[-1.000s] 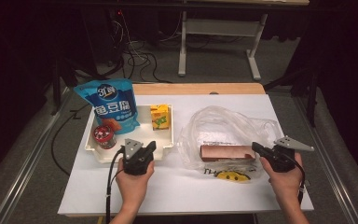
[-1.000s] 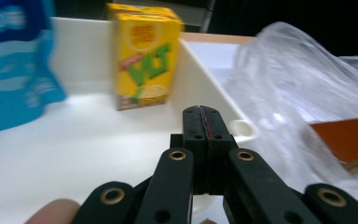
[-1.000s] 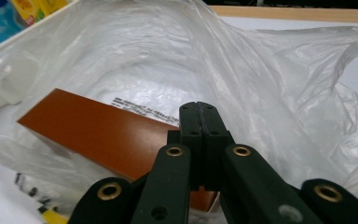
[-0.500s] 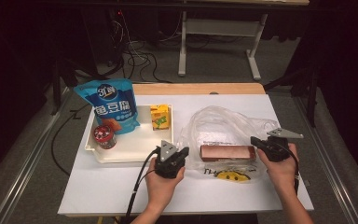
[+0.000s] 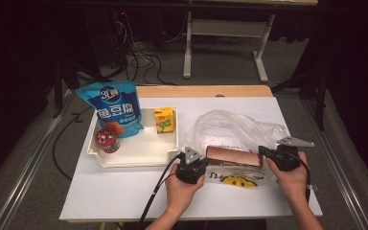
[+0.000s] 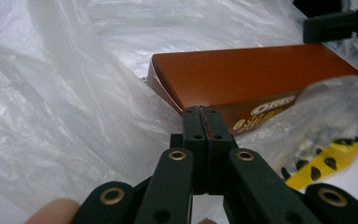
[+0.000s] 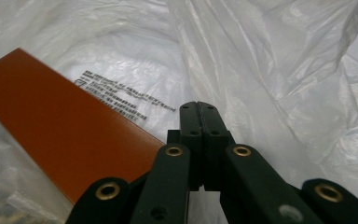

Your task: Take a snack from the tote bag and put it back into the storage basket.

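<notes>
A clear plastic bag (image 5: 235, 129) lies at the table's right, with a brown Oreo box (image 5: 232, 155) inside it and a yellow print (image 5: 237, 180) on its near side. My left gripper (image 5: 197, 162) is shut, its tips against the bag's left edge just short of the box end (image 6: 168, 77). A fold of bag film (image 6: 84, 93) runs up to those tips. My right gripper (image 5: 264, 152) is at the bag's right edge, shut on the film (image 7: 261, 84), with the box (image 7: 60, 135) to its left.
A white tray (image 5: 139, 155) at the left holds a blue snack pouch (image 5: 112, 108), a yellow drink carton (image 5: 164, 120) and a small red-lidded tub (image 5: 107, 139). The left gripper's cable (image 5: 155, 191) trails off the front edge. Bare table lies in front of the tray.
My left gripper has moved right from the tray's front edge to the bag's left edge. The right gripper has shifted slightly left along the bag.
</notes>
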The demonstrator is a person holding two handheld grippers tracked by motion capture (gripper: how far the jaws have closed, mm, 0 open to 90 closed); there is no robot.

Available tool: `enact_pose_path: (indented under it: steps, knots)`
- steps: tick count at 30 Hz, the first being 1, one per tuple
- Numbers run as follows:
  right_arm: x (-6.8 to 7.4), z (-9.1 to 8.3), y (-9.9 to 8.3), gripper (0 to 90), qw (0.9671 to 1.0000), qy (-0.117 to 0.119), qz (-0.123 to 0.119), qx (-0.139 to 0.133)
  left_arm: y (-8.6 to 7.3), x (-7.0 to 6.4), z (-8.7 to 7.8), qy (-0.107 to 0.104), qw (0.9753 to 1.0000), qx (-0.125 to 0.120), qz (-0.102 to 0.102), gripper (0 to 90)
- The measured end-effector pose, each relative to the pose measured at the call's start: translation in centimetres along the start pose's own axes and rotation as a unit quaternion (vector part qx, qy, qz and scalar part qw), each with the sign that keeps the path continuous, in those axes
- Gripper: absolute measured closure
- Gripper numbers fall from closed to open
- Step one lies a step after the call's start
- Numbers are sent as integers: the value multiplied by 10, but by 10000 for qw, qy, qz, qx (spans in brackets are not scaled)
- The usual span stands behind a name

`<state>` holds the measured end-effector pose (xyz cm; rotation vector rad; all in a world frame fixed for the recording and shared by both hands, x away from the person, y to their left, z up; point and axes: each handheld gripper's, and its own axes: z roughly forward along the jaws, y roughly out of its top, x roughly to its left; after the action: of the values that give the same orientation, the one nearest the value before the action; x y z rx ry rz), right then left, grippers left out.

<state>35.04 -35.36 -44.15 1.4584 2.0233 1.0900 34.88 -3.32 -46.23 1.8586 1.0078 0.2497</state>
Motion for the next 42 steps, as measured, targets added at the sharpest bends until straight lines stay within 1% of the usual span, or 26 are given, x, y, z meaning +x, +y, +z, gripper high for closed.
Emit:
enact_pose_path:
  steps: [3, 5, 6, 7, 8, 10, 12, 13, 17, 18, 19, 22, 23, 28, 29, 30, 31, 32, 33, 34, 36, 37, 38, 39, 40, 42]
  knots:
    - [1, -1, -4, 900, 9999, 97, -47, -34, 3, 3, 5, 29, 10000, 16, -49, 900]
    - [2, -4, -7, 885, 9998, 45, -155, -148, 5, 4, 7, 71, 10000, 16, -68, 900]
    - [1, -6, -8, 876, 9998, -16, -110, -166, 5, 5, 7, 83, 9999, 28, -66, 900]
    - [0, -13, -13, 876, 9995, -187, 40, -240, 4, 3, 6, 43, 10000, 56, -66, 900]
    - [0, -13, -13, 876, 9995, -187, 40, -240, 4, 3, 6, 43, 10000, 56, -66, 900]
    - [1, -21, -22, 885, 9990, -296, 199, -262, -1, -3, 4, -46, 10000, 74, 1, 900]
    - [3, -25, -29, 898, 9991, -317, 230, -183, -6, -7, 4, -107, 9997, 168, 104, 900]
    - [4, -27, -32, 900, 9990, -319, 285, -121, -9, -9, 4, -127, 9996, 202, 116, 900]
    - [6, -29, -42, 900, 9993, -252, 224, 164, -14, -8, 6, -169, 9992, 346, 87, 900]
    - [6, -29, -43, 900, 9993, -219, 221, 214, -15, -7, 6, -159, 9991, 386, 76, 900]
    - [6, -27, -46, 900, 9991, -176, 199, 345, -15, -7, 6, -165, 9989, 418, 94, 900]
    - [5, -23, -52, 900, 9979, -77, 138, 628, -16, -3, 5, -73, 9989, 444, 123, 900]
    - [4, -21, -54, 900, 9974, -85, 142, 703, -17, -2, 5, -61, 9989, 454, 115, 900]
    - [2, -19, -55, 900, 9972, -29, 166, 722, -22, 2, 6, -28, 9987, 517, 14, 900]
    - [2, -20, -55, 900, 9973, -44, 89, 727, -22, 2, 6, -39, 9986, 535, 7, 900]
    - [3, -22, -54, 900, 9976, -62, 55, 692, -22, 3, 6, -56, 9984, 555, 6, 900]
    - [3, -29, -51, 900, 9991, 57, 32, 408, -21, 3, 7, -69, 9984, 552, -24, 900]
    - [3, -29, -51, 897, 9991, 57, 32, 408, -21, 4, 7, -76, 9983, 573, -39, 900]
    - [6, -39, -44, 847, 9999, 135, -46, 51, -21, 4, 8, -77, 9982, 602, -34, 900]
    - [6, -39, -44, 847, 9999, 135, -46, 51, -21, 4, 8, -77, 9982, 602, -34, 900]
    - [8, -47, -36, 796, 9990, 259, -236, -284, -21, 3, 8, -64, 9981, 609, -3, 900]
    - [12, -50, -27, 742, 9966, 423, -496, -506, -21, 3, 8, -68, 9981, 618, 1, 900]
    - [12, -50, -27, 742, 9966, 423, -496, -506, -21, 3, 8, -68, 9981, 618, 1, 900]
    - [16, -48, -18, 680, 9946, 611, -672, -512, -21, 3, 8, -78, 9980, 629, -22, 900]
    - [16, -48, -18, 680, 9946, 611, -672, -512, -21, 3, 8, -78, 9980, 629, -22, 900]
    - [18, -42, -11, 550, 9921, 806, -832, -484, -21, 3, 9, -79, 9980, 634, -20, 900]
